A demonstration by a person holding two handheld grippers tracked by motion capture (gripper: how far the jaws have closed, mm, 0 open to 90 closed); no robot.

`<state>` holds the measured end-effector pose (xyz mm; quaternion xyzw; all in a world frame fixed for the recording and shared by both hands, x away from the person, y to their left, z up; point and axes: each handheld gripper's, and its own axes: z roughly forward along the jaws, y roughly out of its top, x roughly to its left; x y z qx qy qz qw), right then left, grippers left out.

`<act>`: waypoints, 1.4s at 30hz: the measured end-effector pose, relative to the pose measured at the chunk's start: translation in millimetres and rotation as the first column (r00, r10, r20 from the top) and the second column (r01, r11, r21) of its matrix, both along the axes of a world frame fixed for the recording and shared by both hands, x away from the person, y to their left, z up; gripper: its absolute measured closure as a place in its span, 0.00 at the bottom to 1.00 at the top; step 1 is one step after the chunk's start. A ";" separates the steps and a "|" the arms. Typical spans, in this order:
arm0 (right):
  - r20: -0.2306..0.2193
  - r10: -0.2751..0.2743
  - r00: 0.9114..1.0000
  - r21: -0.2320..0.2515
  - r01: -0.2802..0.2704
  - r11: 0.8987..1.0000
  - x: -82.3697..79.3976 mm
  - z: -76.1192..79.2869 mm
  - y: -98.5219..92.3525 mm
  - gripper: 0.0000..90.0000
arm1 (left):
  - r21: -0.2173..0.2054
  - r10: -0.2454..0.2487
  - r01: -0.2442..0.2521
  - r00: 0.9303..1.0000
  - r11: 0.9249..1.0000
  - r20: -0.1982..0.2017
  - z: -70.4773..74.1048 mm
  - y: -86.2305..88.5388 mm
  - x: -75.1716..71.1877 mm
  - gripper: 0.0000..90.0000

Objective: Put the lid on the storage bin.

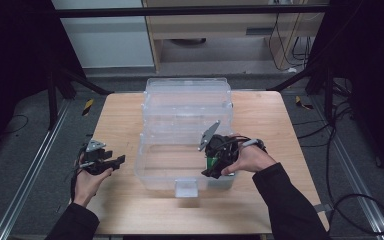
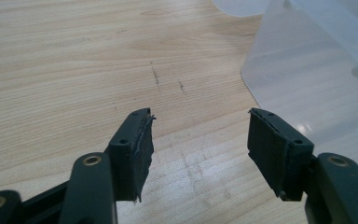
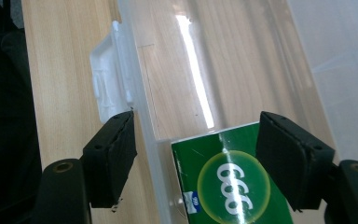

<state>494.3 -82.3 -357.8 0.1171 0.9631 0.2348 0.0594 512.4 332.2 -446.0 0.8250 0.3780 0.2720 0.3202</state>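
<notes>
From the high view I see the wooden table (image 1: 125, 200) carrying a large clear plastic bin (image 1: 187, 120), its hinged lid thrown open toward the far side so the near tub lies exposed. Through the tub's floor I can see the wood grain. Inside it, at the near right corner, sits a green box (image 3: 228, 182) with a pale yellow circle and white numerals on its face; in the right gripper view it lies against the tub's near wall, just inside the rim. A white latch clip (image 3: 109, 74) hangs on the outside of that near wall, and in the high view it shows at the middle of the front edge (image 1: 186, 189).

My right gripper (image 3: 196, 158) is over that corner. Its jaws stand apart and straddle the tub's wall: one pad is outside the bin just below the clip, the other is inside, over the far edge of the green box. I see no pad pressing on the box, so I read this gripper as open; the wall stands between the pads.

My left gripper (image 2: 198, 144) hovers over bare wood to the left of the bin, near its rounded corner but apart from it. Its jaws are spread wide with nothing between them. The left pad's (image 2: 142, 154) rubber looks frayed at the tip.
</notes>
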 end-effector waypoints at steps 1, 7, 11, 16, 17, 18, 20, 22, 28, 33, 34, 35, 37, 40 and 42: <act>-0.007 0.003 1.000 -0.008 -0.003 1.000 -0.1 -1.4 0.7 0.33 | -0.001 -0.007 0.007 1.000 1.000 0.001 0.6 0.0 0.2 0.46; -0.014 -0.003 1.000 -0.002 0.003 1.000 -1.9 -4.2 2.0 0.37 | 0.016 -0.044 0.044 0.999 0.999 0.017 3.9 -0.7 2.2 0.50; -0.035 -0.001 0.999 -0.002 0.001 1.000 -2.4 -8.2 4.8 0.39 | 0.020 -0.053 0.052 0.998 0.998 0.027 6.0 1.9 2.6 0.55; -0.042 0.005 0.999 0.002 -0.005 1.000 -3.7 -11.4 11.4 0.43 | 0.016 -0.041 0.040 0.999 0.999 0.036 6.2 4.1 1.4 0.57; -0.044 0.005 0.999 0.003 -0.005 1.000 -4.3 -12.2 13.2 0.44 | 0.016 -0.038 0.037 0.998 0.999 0.040 6.4 4.2 1.1 0.57; -0.045 0.010 0.999 0.001 -0.010 1.000 -4.6 -12.9 14.3 0.45 | 0.019 -0.038 0.037 0.998 0.999 0.047 6.9 4.5 1.1 0.57; -0.051 0.025 0.998 -0.008 -0.026 1.000 -5.2 -14.6 16.9 0.48 | 0.029 -0.042 0.040 0.998 0.999 0.056 7.6 5.3 1.3 0.58; -0.056 0.029 0.998 -0.006 -0.029 1.000 -5.8 -16.0 18.4 0.51 | 0.029 -0.045 0.044 0.997 0.999 0.059 7.6 6.2 1.6 0.59; -0.075 0.053 0.996 -0.013 -0.054 0.998 -8.7 -22.5 22.2 0.57 | 0.022 -0.043 0.041 0.997 0.999 0.061 7.7 5.5 0.2 0.59; -0.092 0.069 0.993 -0.019 -0.071 0.997 -10.9 -27.7 27.0 0.59 | 0.033 -0.059 0.057 0.996 0.998 0.069 8.9 5.3 0.4 0.58; -0.099 0.075 0.992 -0.022 -0.077 0.997 -11.2 -29.4 27.8 0.59 | 0.037 -0.058 0.056 0.996 0.998 0.065 9.0 5.0 0.3 0.57; -0.106 0.077 0.991 -0.032 -0.081 0.996 -11.3 -30.9 28.3 0.59 | 0.043 -0.060 0.057 0.996 0.997 0.063 9.2 4.7 0.5 0.57; -0.110 0.083 0.990 -0.045 -0.089 0.995 -11.8 -33.7 28.7 0.61 | 0.061 -0.074 0.070 0.995 0.996 0.067 9.7 5.5 1.5 0.56; -0.113 0.085 0.990 -0.049 -0.091 0.995 -11.8 -35.0 28.7 0.64 | 0.062 -0.079 0.074 0.994 0.995 0.075 9.8 5.9 1.7 0.56; -0.117 0.084 0.990 -0.050 -0.090 0.995 -11.8 -35.6 29.7 0.66 | 0.052 -0.076 0.073 0.994 0.996 0.077 9.6 5.4 1.3 0.55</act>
